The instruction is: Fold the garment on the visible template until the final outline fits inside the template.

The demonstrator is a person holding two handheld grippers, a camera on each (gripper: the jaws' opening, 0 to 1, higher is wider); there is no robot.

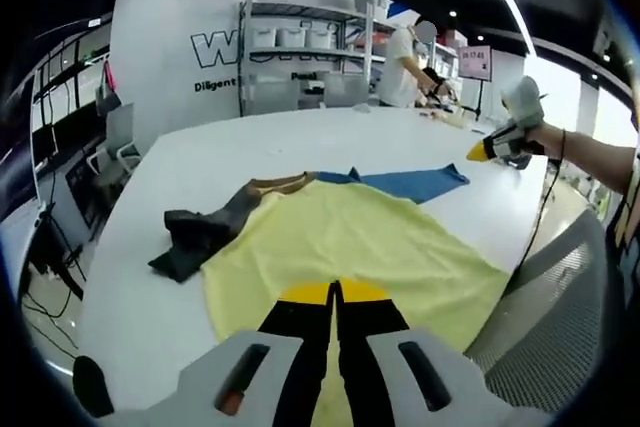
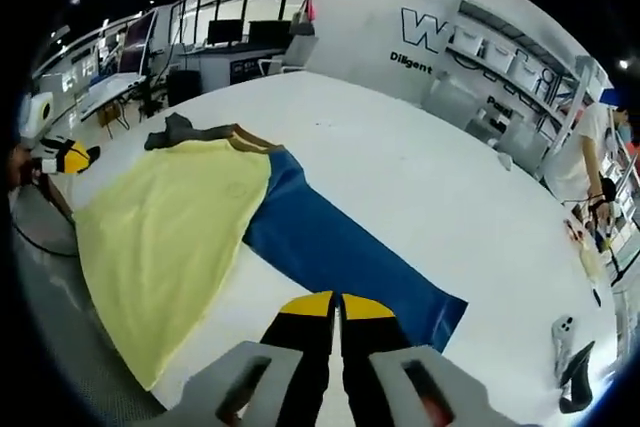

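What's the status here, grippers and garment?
Left gripper shut, empty, over yellow garment. Right gripper shut, empty, by blue template. Garment spread, unfolded, overlapping template. Dark cloth beside collar.

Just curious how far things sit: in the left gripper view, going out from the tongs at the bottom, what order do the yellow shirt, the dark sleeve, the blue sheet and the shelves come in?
1. Yellow fabric shirt, right under the tongs.
2. Dark grey sleeve, to the left.
3. Blue flat sheet, beyond the shirt, right of centre.
4. Grey metal shelves, against the far wall.
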